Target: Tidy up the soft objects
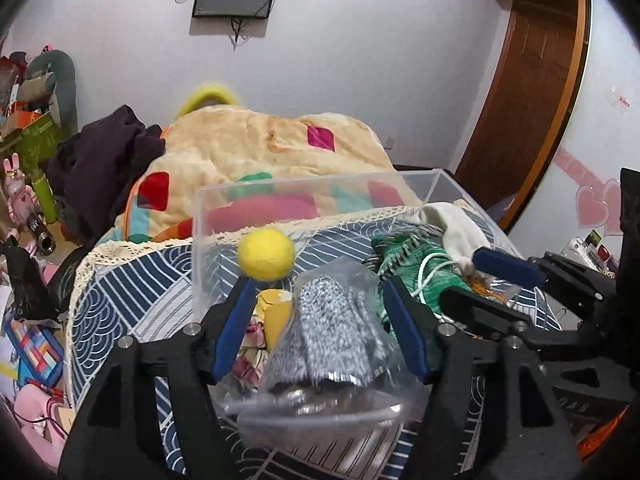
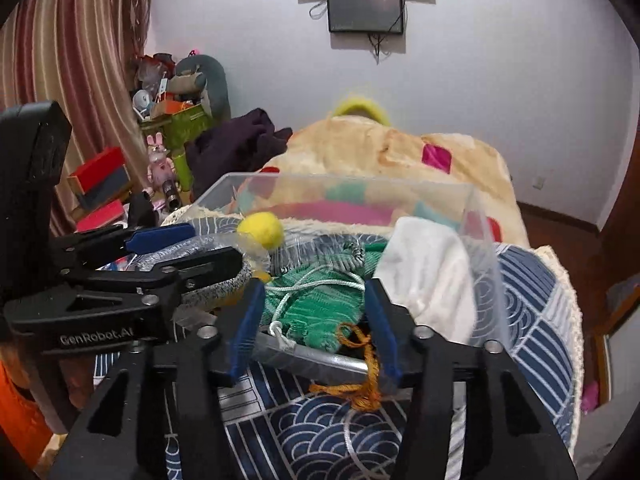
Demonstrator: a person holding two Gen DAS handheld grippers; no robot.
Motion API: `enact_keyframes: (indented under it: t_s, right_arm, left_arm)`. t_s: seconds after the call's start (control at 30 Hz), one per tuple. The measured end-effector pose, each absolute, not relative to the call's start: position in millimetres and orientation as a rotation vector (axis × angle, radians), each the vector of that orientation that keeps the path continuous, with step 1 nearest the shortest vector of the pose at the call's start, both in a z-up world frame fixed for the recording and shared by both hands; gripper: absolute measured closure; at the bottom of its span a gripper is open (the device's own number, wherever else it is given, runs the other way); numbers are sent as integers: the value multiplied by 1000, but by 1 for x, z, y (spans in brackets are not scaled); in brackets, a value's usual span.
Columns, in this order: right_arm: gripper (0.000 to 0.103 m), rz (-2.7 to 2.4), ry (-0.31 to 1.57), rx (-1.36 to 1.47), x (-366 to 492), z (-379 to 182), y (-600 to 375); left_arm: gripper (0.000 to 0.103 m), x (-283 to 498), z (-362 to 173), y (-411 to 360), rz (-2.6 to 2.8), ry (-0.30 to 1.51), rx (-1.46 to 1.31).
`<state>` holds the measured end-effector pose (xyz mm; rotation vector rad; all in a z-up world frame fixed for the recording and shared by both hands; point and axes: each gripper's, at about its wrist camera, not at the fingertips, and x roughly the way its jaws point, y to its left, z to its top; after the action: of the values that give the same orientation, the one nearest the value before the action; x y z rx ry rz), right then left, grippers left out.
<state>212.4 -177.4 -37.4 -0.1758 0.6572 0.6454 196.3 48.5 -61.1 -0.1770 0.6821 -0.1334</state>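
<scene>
Sorting close to finished, most soft things already lying in the clear plastic bin [image 1: 304,188].

The bin sits on the blue wave-patterned cloth [image 2: 532,292] and holds a yellow felt ball [image 1: 266,255], a green knit piece [image 2: 316,304] with white cord, a white cloth [image 2: 432,268] and a grey knit item in a plastic bag [image 1: 332,332]. The left gripper [image 1: 320,324] is spread wide around that bag (apparently not touching it). The right gripper [image 2: 312,328] is also spread wide over the green knit. An orange yarn strand [image 2: 364,376] trails over the near rim and likely needs tucking in.
</scene>
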Motion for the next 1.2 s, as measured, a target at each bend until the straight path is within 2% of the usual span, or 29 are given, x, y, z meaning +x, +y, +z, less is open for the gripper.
enact_keyframes:
  t_s: [0.37, 0.53, 0.57, 0.6, 0.7, 0.77, 0.87, 0.93, 0.97, 1.2]
  right_arm:
    - [48, 633, 488, -133, 176, 12, -211]
    - [43, 619, 395, -100, 155, 36, -225]
    - [42, 619, 381, -93, 151, 40, -227]
    - [40, 621, 372, -88, 149, 42, -229]
    - [22, 613, 331, -72, 138, 50, -233]
    - [19, 606, 299, -80, 130, 54, -234]
    - [15, 609, 288, -88, 124, 54, -233]
    - [3, 602, 278, -85, 120, 53, -233]
    - [0, 599, 271, -82, 119, 52, -234]
    - [0, 595, 268, -94, 117, 46, -232]
  left_arm:
    - [28, 131, -6, 43, -103, 507, -138]
    - [27, 99, 20, 40, -101, 423, -130]
    - [23, 93, 24, 40, -98, 409, -126]
    - [20, 89, 27, 39, -97, 396, -123]
    - [10, 68, 37, 33, -81, 347, -104]
    - [5, 59, 40, 29, -73, 324, -85]
    - [3, 48, 43, 24, -64, 303, -59]
    - [1, 42, 43, 21, -62, 298, -53]
    - [1, 41, 42, 21, -59, 296, -51]
    - [0, 38, 34, 20, -45, 290, -49]
